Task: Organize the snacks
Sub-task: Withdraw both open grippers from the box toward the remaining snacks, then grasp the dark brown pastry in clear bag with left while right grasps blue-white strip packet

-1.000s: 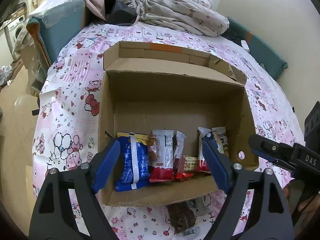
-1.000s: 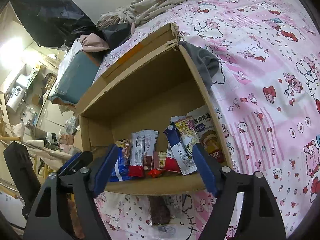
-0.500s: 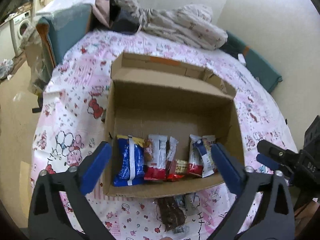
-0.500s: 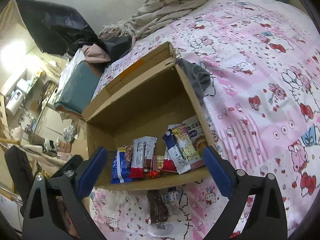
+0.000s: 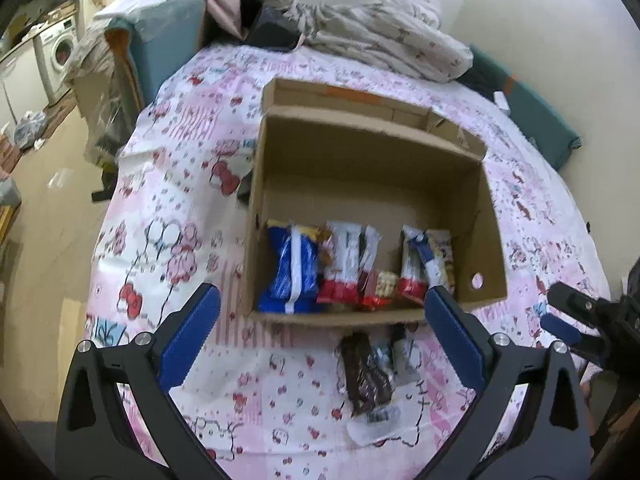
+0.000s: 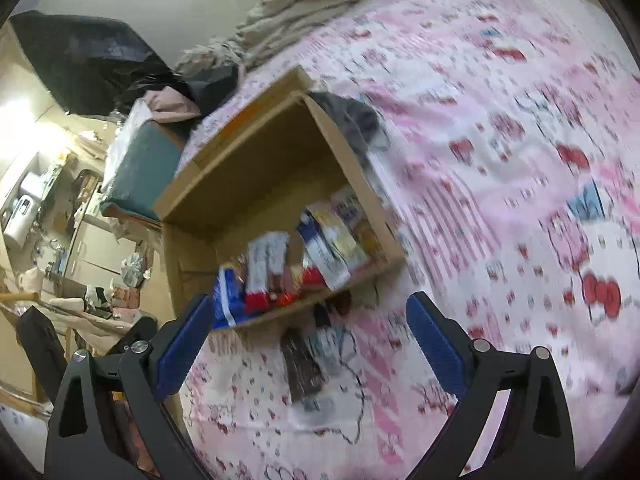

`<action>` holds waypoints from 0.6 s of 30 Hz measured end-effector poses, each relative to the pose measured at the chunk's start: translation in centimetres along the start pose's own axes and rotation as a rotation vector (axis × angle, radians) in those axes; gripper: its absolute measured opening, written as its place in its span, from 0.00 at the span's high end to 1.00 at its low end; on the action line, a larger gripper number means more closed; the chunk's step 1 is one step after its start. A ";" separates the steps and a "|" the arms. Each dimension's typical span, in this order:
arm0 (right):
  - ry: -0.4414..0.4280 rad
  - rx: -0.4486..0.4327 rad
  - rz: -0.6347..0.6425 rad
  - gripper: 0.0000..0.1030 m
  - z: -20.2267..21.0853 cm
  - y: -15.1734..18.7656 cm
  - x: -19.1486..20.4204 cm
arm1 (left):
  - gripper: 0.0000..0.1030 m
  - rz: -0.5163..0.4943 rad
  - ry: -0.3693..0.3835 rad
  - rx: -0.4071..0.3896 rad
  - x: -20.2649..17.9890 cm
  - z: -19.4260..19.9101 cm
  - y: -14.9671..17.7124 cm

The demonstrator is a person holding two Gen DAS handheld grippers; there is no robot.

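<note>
An open cardboard box (image 5: 376, 164) stands on a pink patterned bedsheet; it also shows in the right wrist view (image 6: 256, 184). Inside, several snack packs stand in a row: a blue pack (image 5: 292, 268), red-and-white bars (image 5: 344, 264) and a yellow pack (image 5: 440, 252). A dark brown snack pack (image 5: 364, 372) and a clear wrapper (image 5: 376, 424) lie on the sheet in front of the box; the brown pack also shows in the right wrist view (image 6: 300, 364). My left gripper (image 5: 320, 336) is open and empty above them. My right gripper (image 6: 304, 340) is open and empty, also seen at the right of the left wrist view (image 5: 576, 320).
A rumpled blanket (image 5: 380, 44) and dark clothes lie at the far end of the bed. A teal cushion (image 5: 160, 40) stands at the back left. The bed's left edge drops to the floor (image 5: 52, 208). A grey cloth (image 6: 352, 116) lies beside the box.
Both grippers have pulled back from the box toward the near edge of the bed. The brown pack and wrapper in front of the box now show fully.
</note>
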State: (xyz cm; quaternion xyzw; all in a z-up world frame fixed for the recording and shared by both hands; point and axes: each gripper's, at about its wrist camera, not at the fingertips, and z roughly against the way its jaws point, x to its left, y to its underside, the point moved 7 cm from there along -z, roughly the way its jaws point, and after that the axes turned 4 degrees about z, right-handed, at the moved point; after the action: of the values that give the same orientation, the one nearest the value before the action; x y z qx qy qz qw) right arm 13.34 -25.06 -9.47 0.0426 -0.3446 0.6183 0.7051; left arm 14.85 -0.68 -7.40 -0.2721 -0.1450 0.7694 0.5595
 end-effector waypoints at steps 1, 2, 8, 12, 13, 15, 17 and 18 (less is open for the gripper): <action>0.005 0.008 -0.015 0.04 0.0 0.4 -0.4 | 0.02 0.008 -0.003 0.011 0.2 -0.2 0.3; 0.015 0.022 -0.037 0.04 0.0 1.0 -1.0 | 0.02 0.022 -0.007 0.031 0.6 -0.4 0.9; 0.056 0.059 -0.126 0.04 -0.2 2.4 -3.4 | 0.02 0.070 -0.031 0.135 1.2 -2.0 4.1; 0.080 0.087 -0.181 0.04 -0.9 2.8 -5.0 | 0.02 0.055 -0.053 0.212 0.1 -3.7 6.3; 0.073 0.089 -0.198 0.04 -1.0 2.8 -5.2 | 0.02 0.050 -0.064 0.230 -0.3 -4.3 6.8; 0.060 0.096 -0.222 0.04 -1.2 2.8 -5.3 | 0.05 0.045 -0.089 0.256 -1.2 -5.7 7.9; 0.047 0.102 -0.229 0.04 -1.2 2.9 -5.2 | 0.06 0.079 -0.104 0.263 -1.6 -6.8 8.8; 0.040 0.102 -0.230 0.04 -1.1 2.9 -5.1 | 0.07 0.095 -0.109 0.274 -1.8 -7.6 9.2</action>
State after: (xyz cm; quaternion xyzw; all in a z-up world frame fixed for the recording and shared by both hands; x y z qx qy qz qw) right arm 11.24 -28.15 -14.09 0.1054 -0.2913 0.5506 0.7751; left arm 12.44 -6.07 -17.96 -0.1575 -0.0560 0.8211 0.5457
